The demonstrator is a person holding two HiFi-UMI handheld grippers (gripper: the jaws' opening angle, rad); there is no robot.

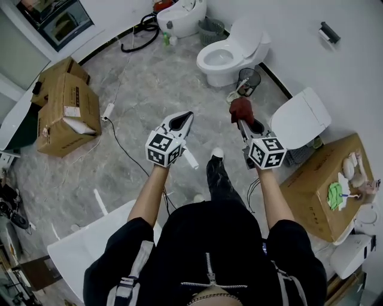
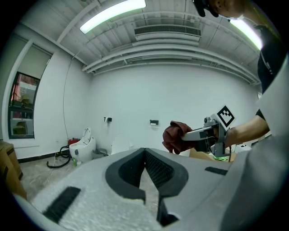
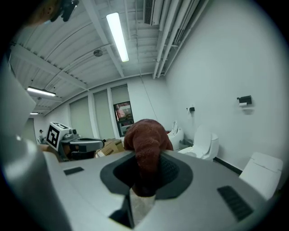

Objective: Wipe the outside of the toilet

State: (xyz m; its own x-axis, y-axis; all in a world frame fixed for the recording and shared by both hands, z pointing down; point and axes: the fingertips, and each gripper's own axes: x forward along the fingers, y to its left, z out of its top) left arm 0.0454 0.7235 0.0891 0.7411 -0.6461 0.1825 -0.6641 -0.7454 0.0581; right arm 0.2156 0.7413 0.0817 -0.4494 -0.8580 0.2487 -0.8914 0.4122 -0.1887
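A white toilet [image 1: 230, 57] with its lid raised stands ahead against the far wall, also in the right gripper view [image 3: 205, 146]. A second white toilet [image 1: 302, 118] with a closed lid is close on my right. My right gripper [image 1: 242, 121] is held in the air, shut on a dark red cloth [image 1: 241, 109] that bunches over its tips [image 3: 146, 142]. My left gripper [image 1: 181, 121] hangs level beside it, shut and empty; its jaws meet [image 2: 144, 153]. The left gripper view shows the cloth [image 2: 176, 136] well short of any toilet.
A third toilet [image 1: 182, 15] and a grey basket [image 1: 209, 30] are at the far wall. A wire waste bin [image 1: 248, 80] stands between the two nearer toilets. Cardboard boxes [image 1: 66, 107] sit left, another box [image 1: 326, 185] right. A cable [image 1: 119, 143] crosses the floor.
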